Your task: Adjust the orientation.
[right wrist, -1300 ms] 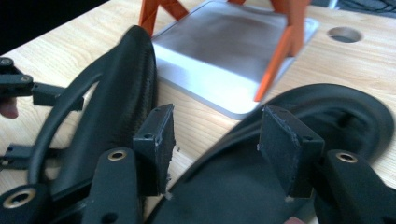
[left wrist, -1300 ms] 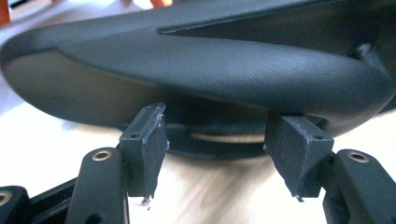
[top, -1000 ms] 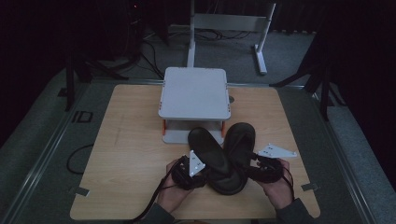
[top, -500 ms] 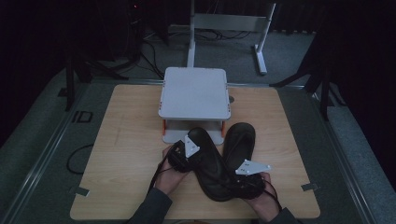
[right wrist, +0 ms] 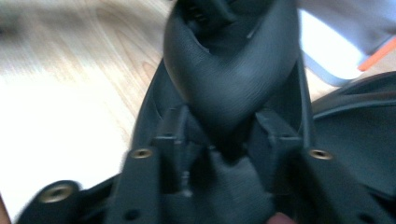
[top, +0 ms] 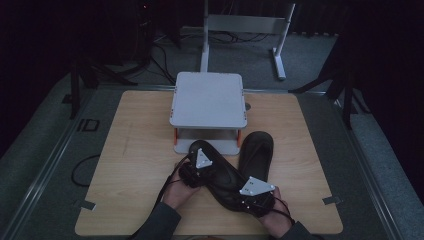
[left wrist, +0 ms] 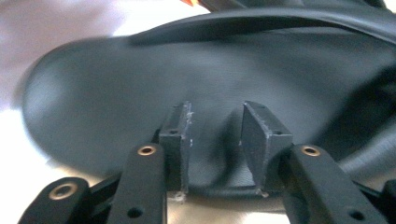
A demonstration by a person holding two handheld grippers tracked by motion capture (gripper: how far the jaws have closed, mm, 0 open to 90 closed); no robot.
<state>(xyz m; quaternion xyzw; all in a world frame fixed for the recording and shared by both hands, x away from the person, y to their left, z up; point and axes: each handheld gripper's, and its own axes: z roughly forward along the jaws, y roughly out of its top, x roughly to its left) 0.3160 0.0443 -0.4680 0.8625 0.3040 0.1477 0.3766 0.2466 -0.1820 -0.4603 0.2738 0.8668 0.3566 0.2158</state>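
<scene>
Both grippers have just been closing, the left gripper [top: 196,170] pinching the near-left slipper's [top: 220,175] soft, buckling sole, the right gripper [top: 256,196] clamped round its thick strap [right wrist: 231,79], surely the firmer hold.

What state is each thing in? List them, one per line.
Left gripper: just closed, fingers pinching held slipper's edge.
Right gripper: just closed, fingers on its strap.
Held slipper: askew, gripped by both.
Other slipper: flat on table, free.
Stand: upright, top bare.
</scene>
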